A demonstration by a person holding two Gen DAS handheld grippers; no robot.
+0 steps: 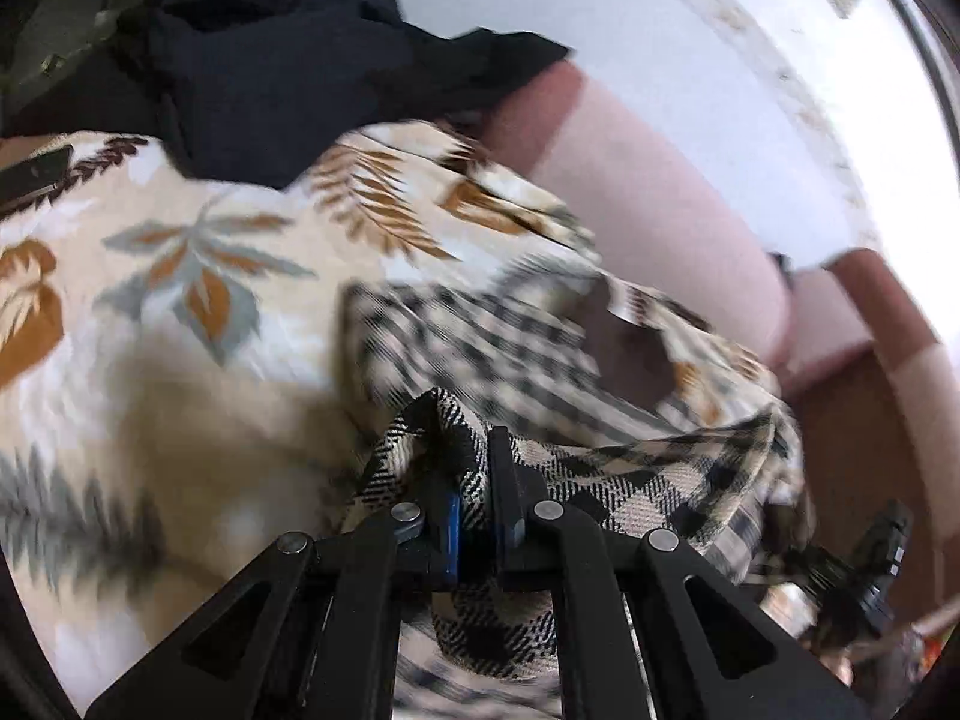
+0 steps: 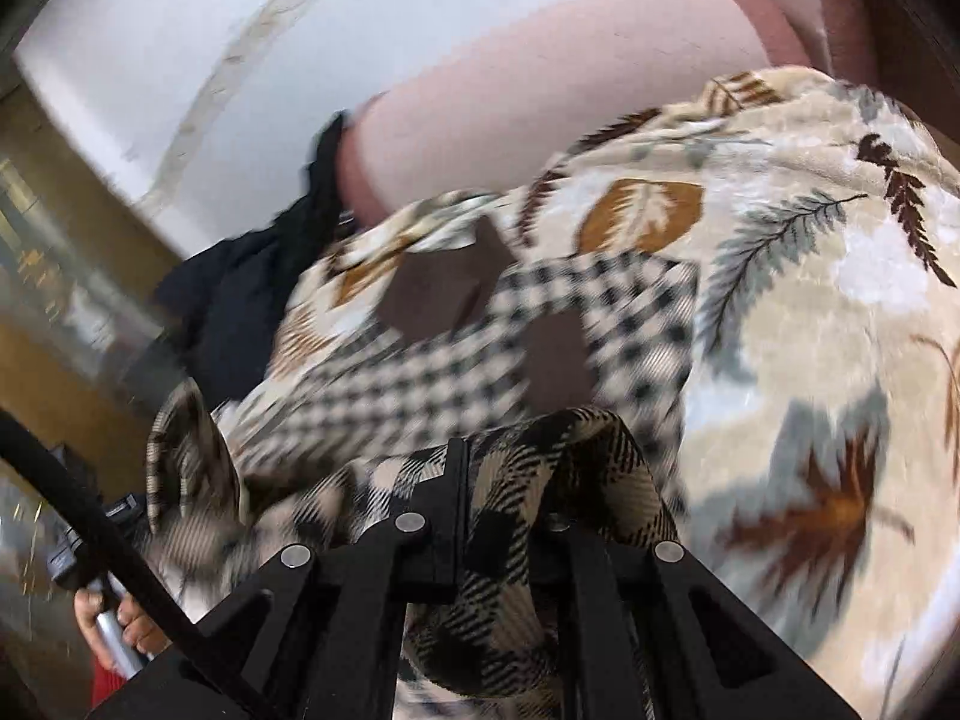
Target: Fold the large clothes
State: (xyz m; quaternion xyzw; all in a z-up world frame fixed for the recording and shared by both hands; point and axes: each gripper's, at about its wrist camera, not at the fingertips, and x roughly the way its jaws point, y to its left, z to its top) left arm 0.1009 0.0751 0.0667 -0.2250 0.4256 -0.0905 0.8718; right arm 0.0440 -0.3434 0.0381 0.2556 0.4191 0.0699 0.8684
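Observation:
A beige-and-black checked garment [image 1: 480, 336] lies spread on a leaf-patterned blanket [image 1: 180, 276], and its near edge is lifted and stretched between my two grippers. My left gripper [image 1: 471, 450] is shut on a bunched fold of that edge, which covers its left finger. In the right wrist view the same checked garment [image 2: 480, 360] drapes over my right gripper [image 2: 510, 468], which is shut on another fold; the cloth hides its right finger. Brown patches show on the garment. Both views are blurred.
A black heap of clothes [image 1: 270, 72] lies at the far side of the blanket [image 2: 810, 300], next to a pink padded backrest [image 1: 660, 192] and a white wall. A dark flat object [image 1: 30, 174] lies at the left edge. A person's hand [image 2: 120, 618] grips a handle.

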